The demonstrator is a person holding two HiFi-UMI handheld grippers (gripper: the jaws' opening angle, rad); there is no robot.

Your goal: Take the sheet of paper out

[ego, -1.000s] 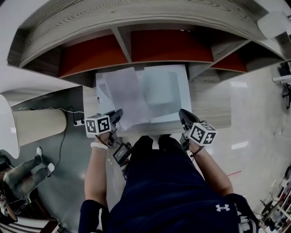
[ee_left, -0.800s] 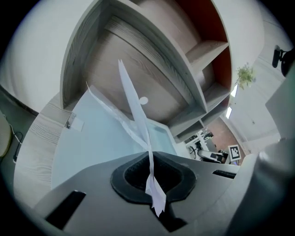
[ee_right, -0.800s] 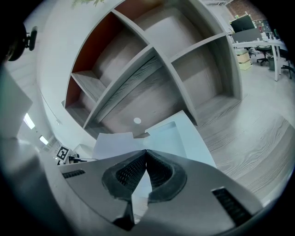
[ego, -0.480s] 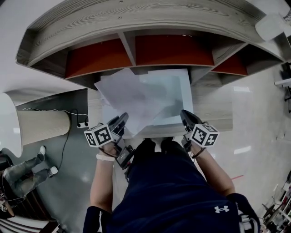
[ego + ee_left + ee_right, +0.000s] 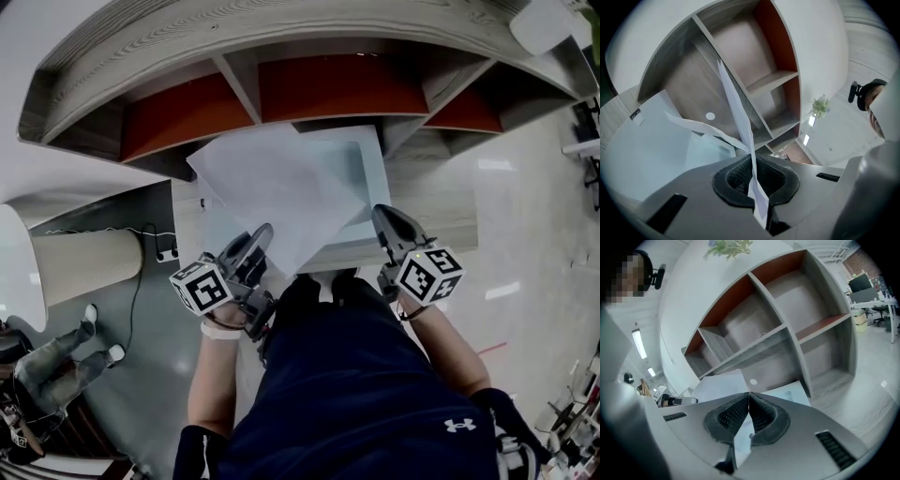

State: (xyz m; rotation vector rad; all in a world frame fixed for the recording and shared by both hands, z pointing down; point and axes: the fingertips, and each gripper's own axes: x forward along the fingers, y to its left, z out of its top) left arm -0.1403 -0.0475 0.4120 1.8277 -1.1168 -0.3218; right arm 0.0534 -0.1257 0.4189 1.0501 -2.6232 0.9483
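Up went the paper [image 5: 281,183]: my left gripper [image 5: 261,236] clenches it, my right gripper [image 5: 382,216] pinches the clear folder [image 5: 367,164].

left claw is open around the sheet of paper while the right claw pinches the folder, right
Not quite: the left claw is shut on the sheet of paper, not open. The left gripper view shows its pads clamped on the sheet's edge. The right claw does pinch the folder.
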